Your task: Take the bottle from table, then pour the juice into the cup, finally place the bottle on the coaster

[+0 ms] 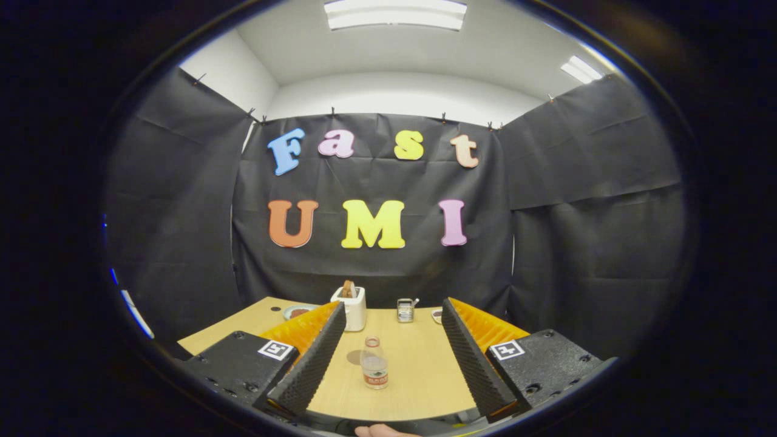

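A small clear bottle (374,364) with a red cap and a reddish label stands upright on the wooden table (419,376). It is between my two fingers, nearer the left one, and touches neither. My gripper (393,315) is open wide, with nothing held. A flat round brownish coaster (354,357) lies just behind the bottle to its left. Beyond the fingertips, near the table's far edge, stands a small metallic cup (405,310).
A white toaster (352,306) with bread in it stands at the back, by the left fingertip. A plate (297,312) lies to its left and a small dish (436,314) to the right of the cup. Black cloth walls close the booth.
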`<action>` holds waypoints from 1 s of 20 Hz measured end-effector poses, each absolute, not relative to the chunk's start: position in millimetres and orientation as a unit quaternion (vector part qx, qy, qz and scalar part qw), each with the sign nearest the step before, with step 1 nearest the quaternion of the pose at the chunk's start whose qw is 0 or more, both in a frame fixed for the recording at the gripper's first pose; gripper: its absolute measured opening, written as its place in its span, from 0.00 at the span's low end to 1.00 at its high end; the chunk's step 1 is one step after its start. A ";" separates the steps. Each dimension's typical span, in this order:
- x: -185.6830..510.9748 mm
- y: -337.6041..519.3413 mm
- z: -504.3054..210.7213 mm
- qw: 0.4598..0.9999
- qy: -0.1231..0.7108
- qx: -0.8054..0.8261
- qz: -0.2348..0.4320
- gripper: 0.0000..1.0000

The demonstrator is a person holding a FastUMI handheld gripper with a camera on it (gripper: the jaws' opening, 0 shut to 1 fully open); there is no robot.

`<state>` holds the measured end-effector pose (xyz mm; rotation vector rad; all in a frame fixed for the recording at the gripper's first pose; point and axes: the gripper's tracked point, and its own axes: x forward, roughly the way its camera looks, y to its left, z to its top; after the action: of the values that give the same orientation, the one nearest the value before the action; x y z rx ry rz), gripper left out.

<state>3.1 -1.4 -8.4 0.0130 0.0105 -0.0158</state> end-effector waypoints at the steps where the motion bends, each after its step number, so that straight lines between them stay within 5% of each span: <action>1: 3.2 -1.1 -10.0 1.000 0.003 0.005 -0.009 1.00; 20: 47.9 26.5 -97.9 1.000 0.007 0.017 0.017 1.00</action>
<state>47.9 26.5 -97.9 0.0341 0.0147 0.0349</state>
